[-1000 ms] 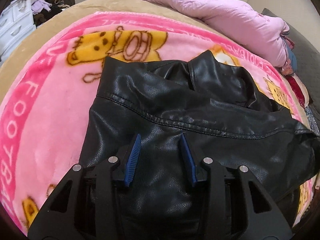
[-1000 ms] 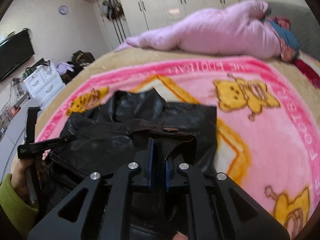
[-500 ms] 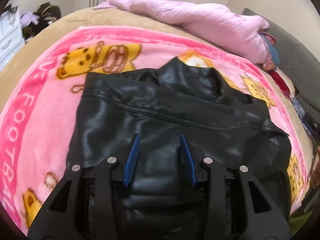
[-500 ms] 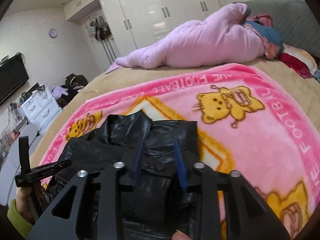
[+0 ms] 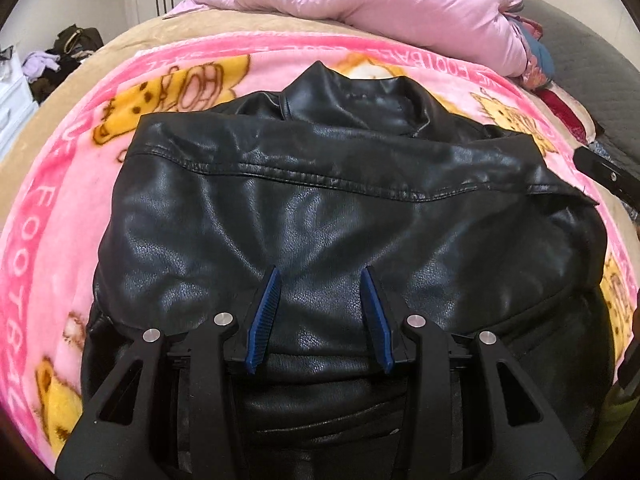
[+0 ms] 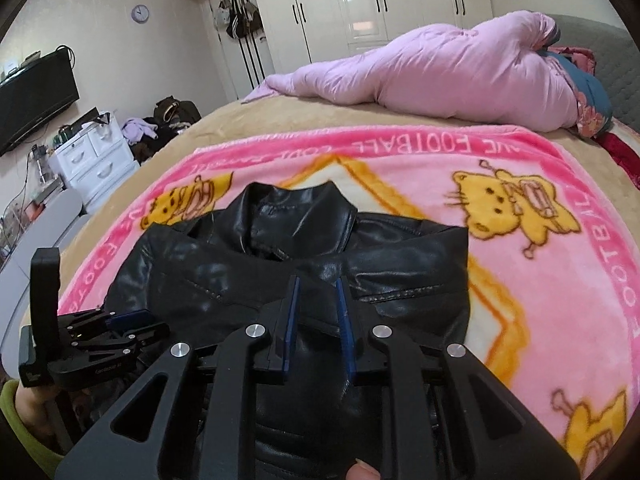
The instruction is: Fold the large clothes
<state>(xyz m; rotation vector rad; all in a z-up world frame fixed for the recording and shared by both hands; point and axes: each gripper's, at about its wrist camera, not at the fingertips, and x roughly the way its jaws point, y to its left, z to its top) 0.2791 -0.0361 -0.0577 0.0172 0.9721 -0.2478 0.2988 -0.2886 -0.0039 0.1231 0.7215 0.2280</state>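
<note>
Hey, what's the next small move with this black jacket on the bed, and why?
Probably bring the left gripper down to pinch the jacket's near edge and fold it towards the collar. Both grippers are open above it, holding nothing, and the jacket already lies flat.

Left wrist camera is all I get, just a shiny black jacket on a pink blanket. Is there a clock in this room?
Observer: Yes, a round clock hangs high on the wall.
Operator: Cool! Is there a TV too?
Observer: Yes, a TV is mounted on the wall at the left, its screen dark.
Operator: Who's holding my gripper?
Observer: A hand holds the left gripper at the left edge of the jacket.
</note>
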